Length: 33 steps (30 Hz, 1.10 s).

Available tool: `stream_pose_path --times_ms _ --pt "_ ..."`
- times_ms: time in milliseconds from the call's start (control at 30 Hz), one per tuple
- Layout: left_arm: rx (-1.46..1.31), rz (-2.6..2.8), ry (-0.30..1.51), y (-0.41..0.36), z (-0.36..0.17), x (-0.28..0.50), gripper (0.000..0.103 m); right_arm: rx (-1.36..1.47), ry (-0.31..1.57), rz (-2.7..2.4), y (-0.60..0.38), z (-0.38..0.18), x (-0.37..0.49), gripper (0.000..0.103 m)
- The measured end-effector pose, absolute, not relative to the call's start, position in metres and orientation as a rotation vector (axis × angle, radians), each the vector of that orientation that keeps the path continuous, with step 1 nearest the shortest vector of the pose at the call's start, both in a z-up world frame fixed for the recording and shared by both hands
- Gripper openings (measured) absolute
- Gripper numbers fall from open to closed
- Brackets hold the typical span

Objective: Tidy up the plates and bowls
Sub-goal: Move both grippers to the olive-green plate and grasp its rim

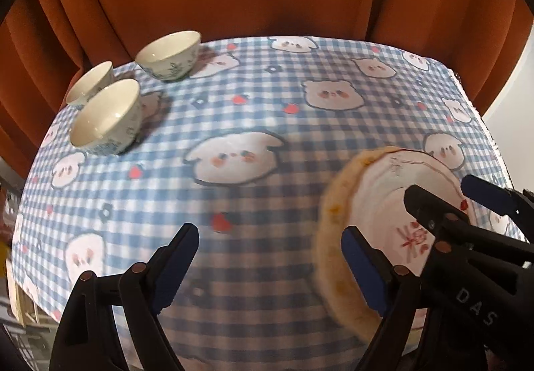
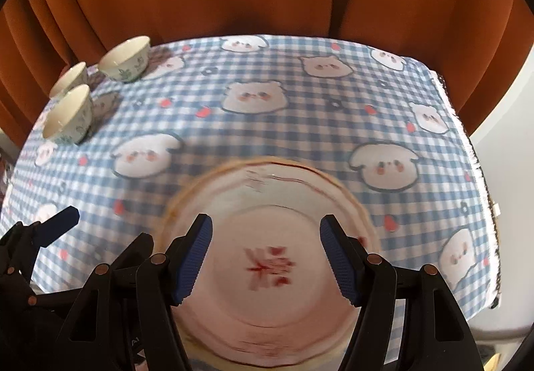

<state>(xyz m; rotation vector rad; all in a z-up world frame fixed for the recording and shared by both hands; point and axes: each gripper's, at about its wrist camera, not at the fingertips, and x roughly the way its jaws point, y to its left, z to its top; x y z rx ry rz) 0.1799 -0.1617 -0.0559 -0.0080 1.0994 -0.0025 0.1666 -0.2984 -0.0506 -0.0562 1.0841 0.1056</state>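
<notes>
Plainly round pale plate (image 2: 267,270), tan rim, red centre character.

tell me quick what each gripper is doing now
left gripper: open, holding nothing
right gripper: open above the pink round plate, not gripping it

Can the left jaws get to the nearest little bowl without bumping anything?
Probably yes. The left gripper is open and empty, and only bare checked tablecloth lies between it and the nearest bowl. The plate sits off to the other side.
</notes>
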Motion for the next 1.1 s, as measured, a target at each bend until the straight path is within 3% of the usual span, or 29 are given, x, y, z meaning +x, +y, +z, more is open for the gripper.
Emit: stream_pose_path --times_ms 867,1100 --pt "-0.023 0.01 1.034 0.054 -0.052 0.253 0.088 -0.01 1.024 0.086 -0.079 -0.038 0.234 0.073" --pt "-0.029 0.056 1.039 0.08 -0.063 0.284 0.08 -0.018 1.038 0.082 -0.046 -0.043 0.269 0.073"
